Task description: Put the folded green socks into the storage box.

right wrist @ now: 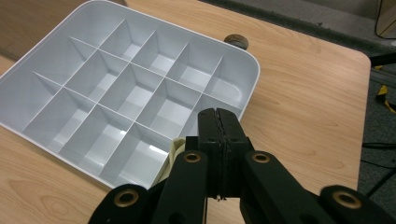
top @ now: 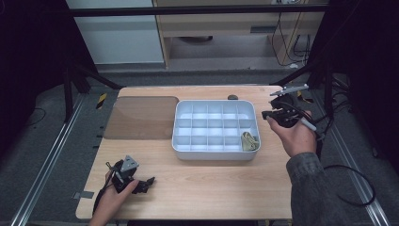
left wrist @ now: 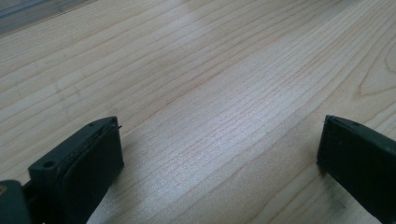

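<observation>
Presently: pale wood-grain table (top: 211,183), rectangular with rounded corners, fine parallel grain lines clear in the left gripper view. A white plastic tray (top: 182,141) sits near the table's centre, rounded corners, glossy thin-walled dividers forming a grid of compartments. Its near-right corner compartment holds a crumpled, pale yellowish soft item (top: 250,141), cloth- or bag-like; the exact material cannot be told. Other compartments look bare and reflective.

Left of the tray, touching or just beside its edge, lies a flat translucent brownish sheet (top: 141,117) with rounded corners, smooth and slightly shiny. A small dark round object (top: 232,97) lies just behind the tray's far edge; in the right gripper view it appears as a squat disc (right wrist: 236,41).

Left gripper (top: 148,182): low over the table at the near-left, grey three-cornered plate on top. Jaws stand wide apart, matte black blocks with bare wood between them (left wrist: 219,154).

Right gripper (top: 266,114): held in the air off the tray's right side, above the table's right edge. Jaws pressed together (right wrist: 218,122), serrated inner faces meeting along a thin seam, nothing between them. Black linkage arms with brass-coloured rivets below.
</observation>
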`<state>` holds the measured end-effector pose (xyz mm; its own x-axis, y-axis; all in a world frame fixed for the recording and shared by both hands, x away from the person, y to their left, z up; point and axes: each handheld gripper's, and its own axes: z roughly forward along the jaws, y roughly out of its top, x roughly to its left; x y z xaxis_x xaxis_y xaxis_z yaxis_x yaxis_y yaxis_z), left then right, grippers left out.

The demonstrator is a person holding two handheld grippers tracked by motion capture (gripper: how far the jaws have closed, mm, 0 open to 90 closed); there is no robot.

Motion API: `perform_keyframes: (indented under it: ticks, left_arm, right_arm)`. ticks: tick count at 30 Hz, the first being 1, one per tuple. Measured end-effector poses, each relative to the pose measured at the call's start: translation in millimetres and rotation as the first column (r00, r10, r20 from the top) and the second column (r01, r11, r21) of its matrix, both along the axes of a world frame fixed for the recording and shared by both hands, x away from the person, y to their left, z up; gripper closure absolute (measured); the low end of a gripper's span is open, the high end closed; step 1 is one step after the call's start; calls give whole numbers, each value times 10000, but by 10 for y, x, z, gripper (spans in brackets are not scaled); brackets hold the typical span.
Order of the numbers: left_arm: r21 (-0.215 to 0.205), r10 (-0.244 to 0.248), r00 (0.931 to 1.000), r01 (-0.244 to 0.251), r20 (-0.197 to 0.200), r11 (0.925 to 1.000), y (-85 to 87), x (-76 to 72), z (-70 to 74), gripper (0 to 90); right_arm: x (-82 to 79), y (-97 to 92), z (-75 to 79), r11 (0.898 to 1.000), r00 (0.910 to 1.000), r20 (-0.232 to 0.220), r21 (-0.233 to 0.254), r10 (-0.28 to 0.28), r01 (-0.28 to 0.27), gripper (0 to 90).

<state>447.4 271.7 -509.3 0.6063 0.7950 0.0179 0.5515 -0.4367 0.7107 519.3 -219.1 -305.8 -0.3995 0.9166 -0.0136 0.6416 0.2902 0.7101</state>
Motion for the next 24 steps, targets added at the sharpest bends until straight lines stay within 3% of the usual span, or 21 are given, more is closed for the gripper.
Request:
perform_keyframes:
  ticks: [7,15,24]
  left_arm:
    - [2,-2,10000,2,-3,10000,0,0,0,0]
    - [-12,14,10000,-14,-11,10000,-1,-1,0,0]
    - [-33,-9,10000,9,-3,10000,-3,-3,-2,0]
  right_arm:
    - [152,99,-149,9999,9952,-968,11,135,-134,900]
    - [303,237,-480,9997,9818,-1894,-155,133,-165,900]
    - [366,382,-702,9991,9716,-2351,-272,252,-325,900]
